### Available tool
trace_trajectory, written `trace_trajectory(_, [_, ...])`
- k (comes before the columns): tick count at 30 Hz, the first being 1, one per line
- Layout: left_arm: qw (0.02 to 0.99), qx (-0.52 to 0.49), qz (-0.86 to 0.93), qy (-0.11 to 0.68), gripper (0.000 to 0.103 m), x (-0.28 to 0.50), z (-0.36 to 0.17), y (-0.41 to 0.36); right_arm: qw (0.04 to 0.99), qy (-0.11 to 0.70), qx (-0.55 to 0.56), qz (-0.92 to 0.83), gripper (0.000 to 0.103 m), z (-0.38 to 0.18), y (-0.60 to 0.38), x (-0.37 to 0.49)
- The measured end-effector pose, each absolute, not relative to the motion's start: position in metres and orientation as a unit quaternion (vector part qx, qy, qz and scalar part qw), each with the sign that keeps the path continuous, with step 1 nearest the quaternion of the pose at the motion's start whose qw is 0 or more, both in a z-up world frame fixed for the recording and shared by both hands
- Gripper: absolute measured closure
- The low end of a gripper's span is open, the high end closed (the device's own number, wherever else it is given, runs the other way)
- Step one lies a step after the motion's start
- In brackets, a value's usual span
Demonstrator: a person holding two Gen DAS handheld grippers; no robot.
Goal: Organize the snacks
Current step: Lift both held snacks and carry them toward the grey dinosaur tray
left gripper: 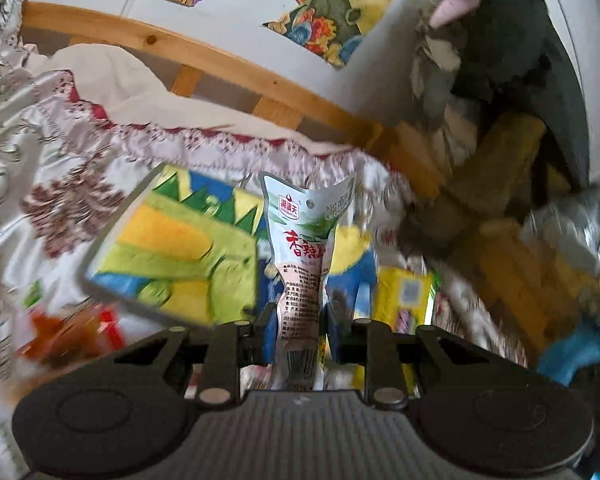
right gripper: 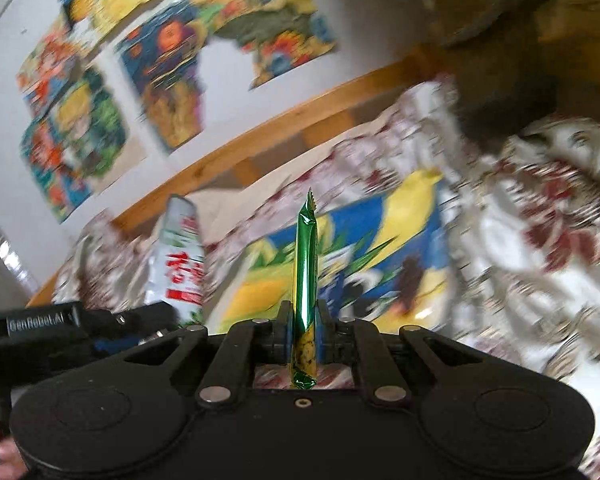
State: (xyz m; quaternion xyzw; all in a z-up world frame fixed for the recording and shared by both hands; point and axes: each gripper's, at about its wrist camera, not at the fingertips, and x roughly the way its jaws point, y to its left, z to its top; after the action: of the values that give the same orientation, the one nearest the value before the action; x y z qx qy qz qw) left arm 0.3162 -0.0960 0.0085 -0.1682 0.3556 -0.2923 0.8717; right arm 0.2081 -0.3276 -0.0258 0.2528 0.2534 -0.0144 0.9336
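Left gripper [left gripper: 300, 320]: I pinch the white printed snack pouch [left gripper: 300, 256].
Right gripper [right gripper: 305, 328]: clamped on thin green foil stick [right gripper: 306, 272].
Risk: either slippery wrapper may slide out mid-carry.

The left hand-held gripper [left gripper: 300, 320] holds a snack pouch [left gripper: 300, 248] upright between its jaws. The right hand-held gripper [right gripper: 304, 328] holds a thin snack stick [right gripper: 306, 264] upright in the same way. In the right wrist view, the pouch [right gripper: 180, 256] stands to the left of the stick. A picture mat [left gripper: 172, 256] lies on the bed cover [left gripper: 40, 152] beyond both. A wooden rail [left gripper: 204, 56] runs at the far side, with posters [right gripper: 100, 100] on the wall behind it.
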Motion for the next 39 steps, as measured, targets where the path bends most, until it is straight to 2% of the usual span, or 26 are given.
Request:
trace_trajectory(10, [0.862,-0.186,-0.279,0.381,0.076,0.383,-0.017,-0.156,0.930,0.255,0.261,-0.049,0.092,-0.045,-0.371,0.242])
trace_trajectory(25, [0.850,-0.129,-0.257,0.442,0.075,0.391,-0.061,-0.198,0.905,0.334,0.258,-0.053,0.091,-0.076,-0.373,0.276])
trace_trajectory(30, [0.851,-0.122,-0.237,0.453,0.071,0.390,-0.064,-0.204,0.906,0.347,0.236,-0.065,0.083,-0.078,-0.370,0.277])
trace_trajectory(33, [0.846,-0.143,-0.224,0.462,0.064,0.392,-0.064,-0.203,0.908,0.349,0.220,-0.071,0.079,-0.078,-0.367,0.278])
trace_trajectory(37, [0.852,-0.129,-0.210,0.462,0.052,0.389,-0.057,-0.203,0.911,0.345,0.216,-0.072,0.060,-0.073,-0.366,0.275])
trace_trajectory(39, [0.854,-0.121,-0.203,0.463,0.049,0.387,-0.052,-0.201,0.914,0.341,0.209,-0.071,0.050,-0.068,-0.364,0.273])
